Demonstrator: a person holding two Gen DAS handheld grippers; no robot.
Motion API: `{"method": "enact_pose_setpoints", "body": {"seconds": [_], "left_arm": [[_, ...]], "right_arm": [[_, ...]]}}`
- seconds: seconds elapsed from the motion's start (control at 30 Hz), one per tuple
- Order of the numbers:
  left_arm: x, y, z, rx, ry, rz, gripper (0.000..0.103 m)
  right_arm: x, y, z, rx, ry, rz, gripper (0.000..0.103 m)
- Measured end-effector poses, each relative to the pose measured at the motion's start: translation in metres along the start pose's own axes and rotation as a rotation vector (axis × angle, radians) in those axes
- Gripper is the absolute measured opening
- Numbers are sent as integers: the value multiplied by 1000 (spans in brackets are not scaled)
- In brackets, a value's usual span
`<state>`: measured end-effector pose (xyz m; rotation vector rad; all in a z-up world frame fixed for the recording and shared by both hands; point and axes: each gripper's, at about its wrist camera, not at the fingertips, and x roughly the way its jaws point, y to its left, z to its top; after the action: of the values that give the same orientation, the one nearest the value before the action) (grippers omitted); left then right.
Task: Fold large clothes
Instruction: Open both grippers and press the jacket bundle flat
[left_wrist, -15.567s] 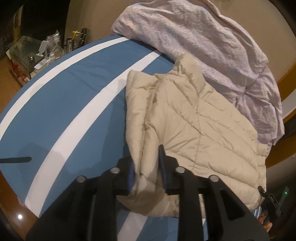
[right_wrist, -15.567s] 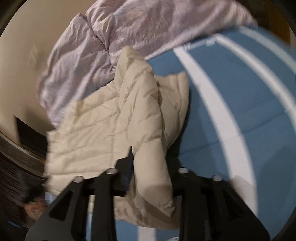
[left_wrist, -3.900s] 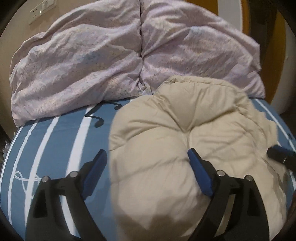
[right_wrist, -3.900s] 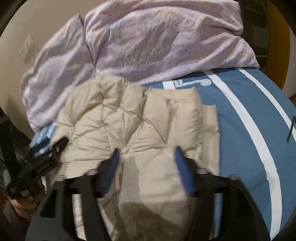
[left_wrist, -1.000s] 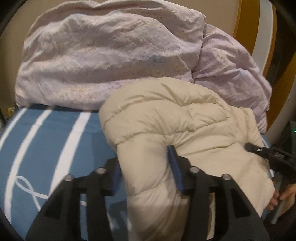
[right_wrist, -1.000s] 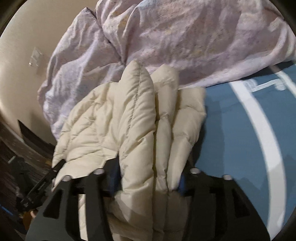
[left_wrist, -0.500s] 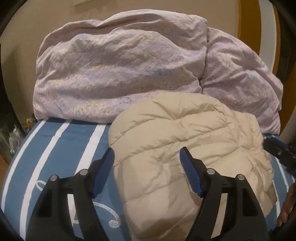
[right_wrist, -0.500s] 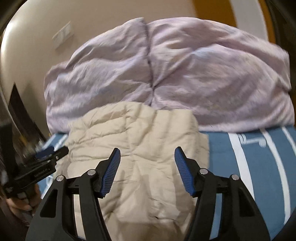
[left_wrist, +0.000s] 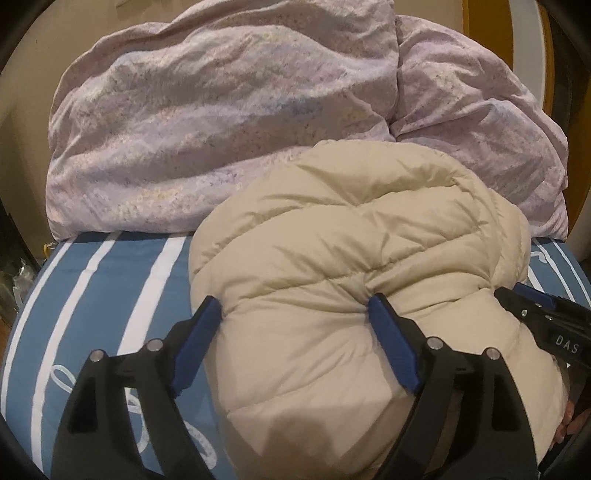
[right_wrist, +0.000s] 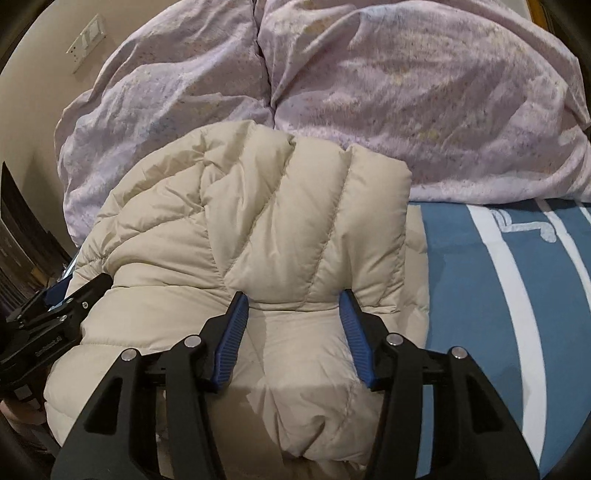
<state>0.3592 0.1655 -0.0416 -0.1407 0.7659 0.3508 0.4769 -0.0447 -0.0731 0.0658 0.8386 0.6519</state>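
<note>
Since a second ago, my left hand-held gripper (left_wrist: 295, 314) has let go of the fold of the jacket (left_wrist: 351, 258) it was clamped on, and its jaws now stand wide apart and are opening further, with the near bulge of the jacket lying between the blue pads; the right-side pad dents the fabric, but I see no squeeze from the other one. Over the same second my right hand-held gripper (right_wrist: 293, 301) has come off the thick bundle it was gripping; its jaws stand part way apart and are closing, with a puffed ridge of the jacket between the pads, the fabric creased at both tips, though I cannot tell whether they press on it. Cream and quilted, the jacket sits folded into a rounded heap on the bed (left_wrist: 110, 280), which has a blue cover with white stripes. Its far edge touches the crumpled lilac duvet (left_wrist: 221, 110) piled behind it against the wall. From the left wrist view, my right gripper's black body pokes in at the jacket's right side, with a bit of my hand (left_wrist: 572, 424) below it. From the right wrist view, my left gripper shows at the jacket's left side. Above the duvet on the wall, toward the left, is a white switch plate (right_wrist: 86, 42).
</note>
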Motion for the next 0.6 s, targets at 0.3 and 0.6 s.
{"method": "enact_pose_setpoints", "body": {"seconds": [0.3,0.6], "left_arm": [[20,-2,-5,-2,18,-7,86],[38,1,-4,-22,62,-22,91]], "right_arm": [[13,-8,0,38,26,36,53],[18,-11,2,56,40,39,53]]}}
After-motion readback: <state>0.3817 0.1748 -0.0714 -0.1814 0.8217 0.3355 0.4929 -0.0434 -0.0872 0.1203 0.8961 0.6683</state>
